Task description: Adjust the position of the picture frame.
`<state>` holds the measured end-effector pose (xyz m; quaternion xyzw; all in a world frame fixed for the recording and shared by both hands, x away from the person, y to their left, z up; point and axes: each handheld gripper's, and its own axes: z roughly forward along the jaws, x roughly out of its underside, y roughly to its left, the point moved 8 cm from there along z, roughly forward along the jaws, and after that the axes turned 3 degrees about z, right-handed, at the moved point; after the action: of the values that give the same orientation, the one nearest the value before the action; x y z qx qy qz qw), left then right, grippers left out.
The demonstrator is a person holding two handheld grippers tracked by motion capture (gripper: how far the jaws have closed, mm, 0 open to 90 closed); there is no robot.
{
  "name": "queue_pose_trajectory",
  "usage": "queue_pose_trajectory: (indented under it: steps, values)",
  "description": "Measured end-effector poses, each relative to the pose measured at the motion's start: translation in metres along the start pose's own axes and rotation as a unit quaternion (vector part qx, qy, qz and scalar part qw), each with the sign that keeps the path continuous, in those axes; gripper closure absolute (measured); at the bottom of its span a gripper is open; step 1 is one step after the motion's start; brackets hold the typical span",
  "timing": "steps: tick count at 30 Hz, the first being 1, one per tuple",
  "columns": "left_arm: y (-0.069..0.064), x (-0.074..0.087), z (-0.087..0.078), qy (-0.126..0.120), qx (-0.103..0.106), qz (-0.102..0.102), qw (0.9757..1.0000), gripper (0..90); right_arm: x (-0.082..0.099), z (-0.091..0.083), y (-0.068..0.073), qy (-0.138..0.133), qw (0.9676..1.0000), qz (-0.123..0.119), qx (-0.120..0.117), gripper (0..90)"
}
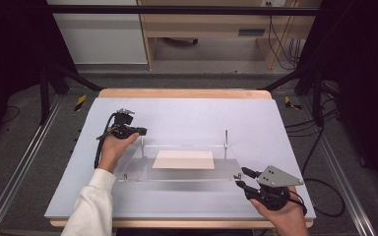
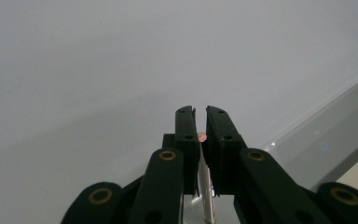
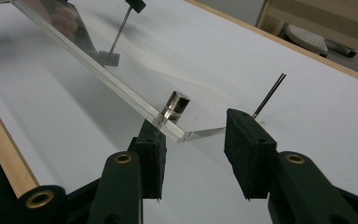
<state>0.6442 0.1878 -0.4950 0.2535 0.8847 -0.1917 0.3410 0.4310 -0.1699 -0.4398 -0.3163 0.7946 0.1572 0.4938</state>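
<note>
Meanwhile, left tool point(image 1: 139, 132) on rod point(image 2: 204, 179).

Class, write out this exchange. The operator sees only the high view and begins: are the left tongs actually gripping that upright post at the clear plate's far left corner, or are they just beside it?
Observer: Gripping it. In the left gripper view the left tongs are closed on the thin metal post, with its coppery tip between the jaws.
Operator: And are the right tongs closed on anything?
Observer: No. The right tongs stand open, and the corner of the clear plate points into the gap between the jaws.
Operator: Is there anything at that corner?
Observer: Yes, a short shiny metal stud sits at the plate's edge, just inside the corner.
</note>
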Motion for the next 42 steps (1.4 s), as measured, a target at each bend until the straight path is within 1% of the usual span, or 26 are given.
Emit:
queue_pose_trajectory:
  steps: [3, 4, 5, 8, 10, 11, 12, 13, 15, 17, 19, 22, 24, 26, 27, 29, 31, 33, 35, 36, 40, 42]
  values:
    - [0.000, 0.000, 0.000, -0.002, -0.006, 0.001, 1.0000, 81.2, -0.001, 0.000, -0.001, 0.001, 1.0000, 0.001, 0.000, 59.2]
    - [0.001, 0.000, -0.001, -0.003, -0.011, 0.002, 0.9999, 79.0, 0.000, 0.000, -0.001, 0.002, 1.0000, 0.001, -0.001, 59.2]
    - [0.002, 0.000, -0.001, -0.003, -0.012, 0.002, 0.9999, 76.4, 0.000, 0.000, -0.001, 0.003, 1.0000, 0.002, -0.001, 59.2]
    - [0.005, -0.001, -0.004, -0.012, -0.022, 0.007, 0.9997, 70.3, -0.001, 0.000, -0.001, 0.003, 1.0000, 0.004, 0.000, 59.2]
    - [0.006, -0.003, -0.008, -0.025, -0.033, 0.010, 0.9991, 66.3, -0.001, 0.000, -0.002, 0.005, 1.0000, 0.007, 0.000, 59.2]
    - [0.007, -0.006, -0.012, -0.037, -0.039, 0.010, 0.9985, 63.0, -0.001, 0.000, -0.002, 0.005, 1.0000, 0.007, 0.001, 59.2]
    - [0.007, -0.008, -0.015, -0.048, -0.040, 0.010, 0.9980, 60.7, -0.001, 0.000, -0.002, 0.006, 0.9999, 0.008, 0.001, 59.2]
    - [0.006, -0.009, -0.017, -0.057, -0.041, 0.010, 0.9975, 60.4, -0.001, 0.001, -0.002, 0.006, 0.9999, 0.009, 0.001, 59.2]
    - [0.007, -0.010, -0.025, -0.068, -0.049, 0.019, 0.9963, 57.7, -0.001, 0.000, -0.002, 0.006, 0.9999, 0.009, 0.001, 59.2]
    - [0.007, -0.010, -0.031, -0.079, -0.051, 0.019, 0.9954, 56.7, -0.001, 0.001, -0.002, 0.007, 0.9999, 0.009, 0.001, 59.3]
    - [0.007, -0.007, -0.035, -0.084, -0.053, 0.022, 0.9948, 56.3, -0.001, 0.000, -0.002, 0.008, 0.9999, 0.010, 0.002, 59.3]
    - [0.007, -0.001, -0.042, -0.091, -0.062, 0.026, 0.9935, 54.8, -0.001, 0.000, -0.002, 0.008, 0.9999, 0.011, 0.002, 59.3]
    - [0.007, 0.004, -0.047, -0.098, -0.067, 0.032, 0.9924, 53.4, -0.002, 0.000, -0.002, 0.010, 0.9999, 0.012, 0.003, 59.5]
    - [0.005, 0.009, -0.052, -0.107, -0.075, 0.042, 0.9906, 53.1, -0.003, 0.000, -0.002, 0.011, 0.9999, 0.012, 0.003, 59.5]
    - [0.003, 0.011, -0.054, -0.110, -0.075, 0.047, 0.9900, 52.9, -0.003, 0.000, -0.003, 0.011, 0.9999, 0.013, 0.003, 59.5]
    - [-0.001, 0.017, -0.059, -0.116, -0.081, 0.062, 0.9880, 51.6, -0.005, 0.000, -0.003, 0.011, 0.9998, 0.015, 0.002, 59.6]
    - [-0.005, 0.023, -0.062, -0.121, -0.080, 0.073, 0.9868, 50.0, -0.006, 0.001, -0.004, 0.010, 0.9998, 0.016, 0.003, 59.5]
    - [-0.008, 0.029, -0.065, -0.126, -0.081, 0.078, 0.9856, 49.3, -0.006, 0.001, -0.004, 0.010, 0.9998, 0.017, 0.001, 59.5]
    - [-0.009, 0.034, -0.068, -0.127, -0.088, 0.089, 0.9839, 48.8, -0.007, 0.001, -0.005, 0.009, 0.9998, 0.017, 0.001, 59.5]
    - [-0.009, 0.036, -0.069, -0.129, -0.091, 0.089, 0.9834, 48.8, -0.007, 0.001, -0.005, 0.010, 0.9998, 0.018, 0.001, 59.5]
    - [-0.007, 0.047, -0.075, -0.134, -0.097, 0.088, 0.9823, 48.5, -0.009, 0.001, -0.006, 0.008, 0.9997, 0.022, 0.002, 59.8]
    - [-0.008, 0.052, -0.078, -0.137, -0.095, 0.085, 0.9823, 48.2, -0.011, 0.001, -0.007, 0.006, 0.9997, 0.023, 0.004, 59.8]
